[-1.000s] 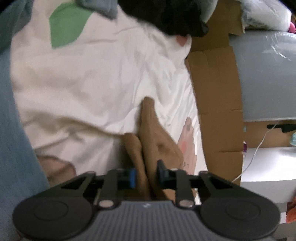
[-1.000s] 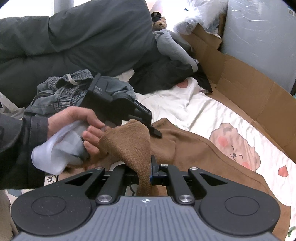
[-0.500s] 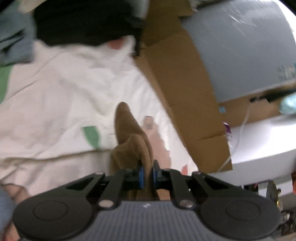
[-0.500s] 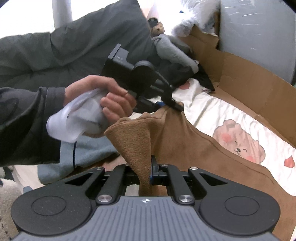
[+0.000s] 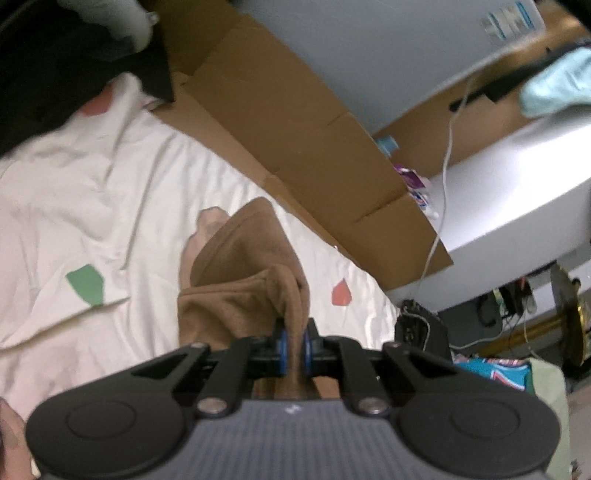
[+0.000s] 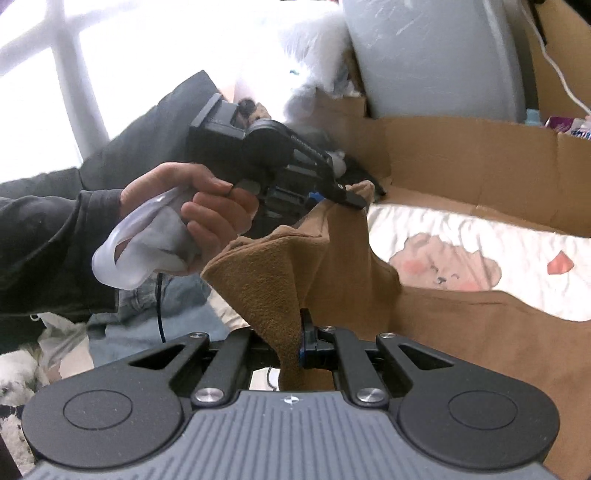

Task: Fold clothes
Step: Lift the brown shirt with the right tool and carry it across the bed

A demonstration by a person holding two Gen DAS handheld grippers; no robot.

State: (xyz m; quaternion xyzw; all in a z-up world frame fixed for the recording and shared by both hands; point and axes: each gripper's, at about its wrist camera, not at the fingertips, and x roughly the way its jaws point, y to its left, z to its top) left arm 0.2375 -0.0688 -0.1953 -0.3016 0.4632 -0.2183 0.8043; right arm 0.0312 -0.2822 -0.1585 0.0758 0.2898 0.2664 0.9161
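both grippers, left (image 5: 293, 347) and right (image 6: 295, 341), clamped, tilted downward

1. No wording can be read anywhere.
2. The label (image 5: 511, 22) on the grey panel by the bed's far edge carries blue print, too blurred to make out.

Brown fleece garment (image 6: 461, 332), soft and fuzzy, partly lifted off a white bed sheet (image 6: 517, 251) printed with pink bears and hearts. Pinched at 2 points along 1 edge: 1 fold clamped in the near gripper (image 6: 295, 347), another corner gripped higher up by the far gripper (image 6: 332, 194). Hanging between those 2 points in loose, drooping folds. Lower part spread flat across the sheet toward the right. Seen from the other side, bunched (image 5: 243, 291) and draped downward.
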